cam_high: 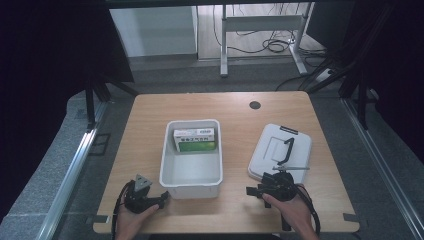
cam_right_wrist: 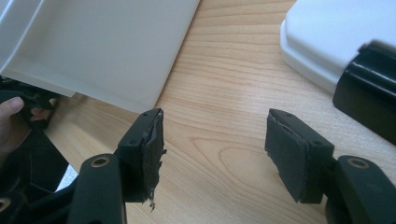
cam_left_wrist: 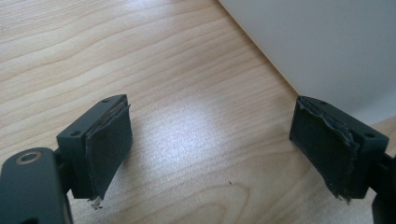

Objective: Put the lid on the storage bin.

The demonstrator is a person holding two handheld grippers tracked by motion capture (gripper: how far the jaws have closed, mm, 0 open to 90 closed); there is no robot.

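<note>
A white open bin (cam_high: 164, 159) stands mid-table with a green and white box (cam_high: 195, 140) lying at its far end. To its right lies a white lid (cam_high: 267, 150) with a black handle (cam_high: 285, 150). My left gripper (cam_high: 162, 197) rests low at the bin's near left corner, open with nothing between its jaws; in the left gripper view it (cam_left_wrist: 210, 126) hovers over bare wood beside the bin wall (cam_left_wrist: 327, 46). My right gripper (cam_high: 250, 191) sits between bin and lid near the front edge. It (cam_right_wrist: 215, 135) is open and holds nothing.
The wooden table (cam_high: 145, 125) has a round cable hole (cam_high: 255, 105) at the back. In the right gripper view, the bin wall (cam_right_wrist: 102, 51) is at the upper left and the lid (cam_right_wrist: 322, 32) at the upper right. The other hand (cam_right_wrist: 11, 121) is at the left.
</note>
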